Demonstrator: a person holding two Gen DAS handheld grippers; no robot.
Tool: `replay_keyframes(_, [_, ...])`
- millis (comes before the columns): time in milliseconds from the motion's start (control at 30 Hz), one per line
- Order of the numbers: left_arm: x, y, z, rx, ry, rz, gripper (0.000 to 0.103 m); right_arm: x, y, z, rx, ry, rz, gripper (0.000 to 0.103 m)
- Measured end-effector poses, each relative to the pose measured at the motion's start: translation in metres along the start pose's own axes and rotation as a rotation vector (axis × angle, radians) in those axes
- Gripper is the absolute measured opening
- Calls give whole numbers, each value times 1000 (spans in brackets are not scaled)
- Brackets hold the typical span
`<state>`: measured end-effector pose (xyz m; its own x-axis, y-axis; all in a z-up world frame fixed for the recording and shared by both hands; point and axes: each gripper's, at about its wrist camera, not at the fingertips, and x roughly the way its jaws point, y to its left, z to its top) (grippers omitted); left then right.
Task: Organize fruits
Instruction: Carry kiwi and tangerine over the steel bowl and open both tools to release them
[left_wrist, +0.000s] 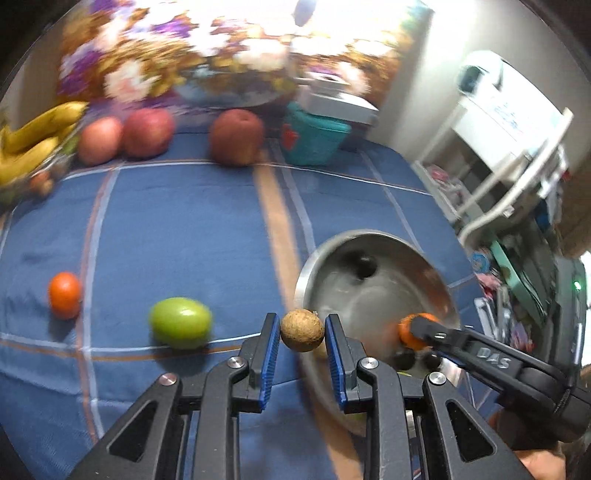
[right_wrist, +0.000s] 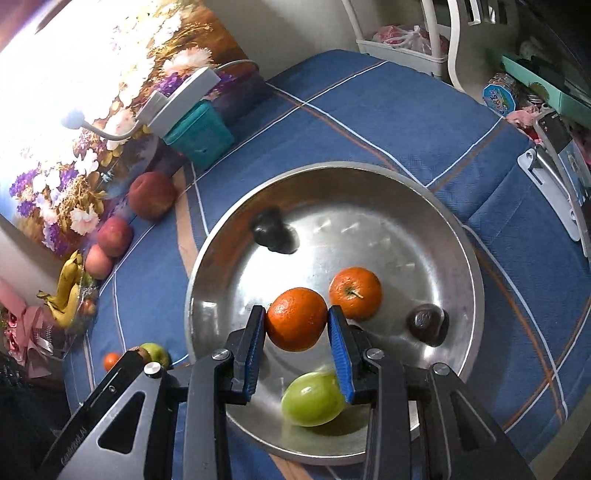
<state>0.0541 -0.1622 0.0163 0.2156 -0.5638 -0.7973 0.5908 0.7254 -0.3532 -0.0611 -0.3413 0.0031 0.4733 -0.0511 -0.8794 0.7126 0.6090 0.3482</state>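
Observation:
My left gripper (left_wrist: 302, 334) is shut on a small brown round fruit (left_wrist: 302, 329), held above the blue cloth by the rim of the steel bowl (left_wrist: 308, 273). My right gripper (right_wrist: 296, 325) is shut on an orange mandarin (right_wrist: 296, 324) over the steel bowl (right_wrist: 469, 258). The bowl holds a second mandarin (right_wrist: 355, 292), a green fruit (right_wrist: 313, 398) and two dark fruits (right_wrist: 274, 230) (right_wrist: 427, 323). On the cloth lie a green fruit (left_wrist: 181, 323) and a small mandarin (left_wrist: 64, 294).
Three red apples (left_wrist: 236, 136) (left_wrist: 147, 131) (left_wrist: 99, 139) and bananas (left_wrist: 33, 140) sit along the back by a floral picture (left_wrist: 207, 48). A teal container (left_wrist: 314, 136) stands at the back. A white rack (left_wrist: 517, 147) and clutter lie off the right edge.

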Motion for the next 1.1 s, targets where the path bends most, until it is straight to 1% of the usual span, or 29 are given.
replay_keyframes(67, [5, -14, 0, 64, -21, -17, 27, 3, -1, 1, -1, 7, 1, 36])
replay_keyframes(100, [10, -21, 0, 87, -24, -11, 27, 5, -1, 0, -1, 12, 2, 36])
replay_keyframes(167, [18, -27, 0, 107, -11, -6, 27, 8, 1, -1, -8, 18, -6, 36])
replay_keyframes(333, [28, -30, 3, 122, -13, -6, 27, 11, 6, -1, -35, 16, -35, 36])
replay_keyframes(567, [36, -27, 2, 105, -9, -4, 28, 14, 9, -1, -55, 20, -52, 36])
replay_keyframes(700, [39, -27, 1, 108, 11, -12, 29, 16, 9, 0, -55, 23, -69, 36])
replay_keyframes(833, [38, -26, 1, 107, 22, -23, 30, 14, 8, -1, -54, 20, -68, 37])
replay_keyframes(967, [33, -24, 2, 93, 19, -30, 33, 7, 9, 0, -56, -1, -73, 41])
replay_keyframes(1100, [26, -20, 3, 79, 11, -36, 45, 2, 11, 0, -61, -10, -68, 41])
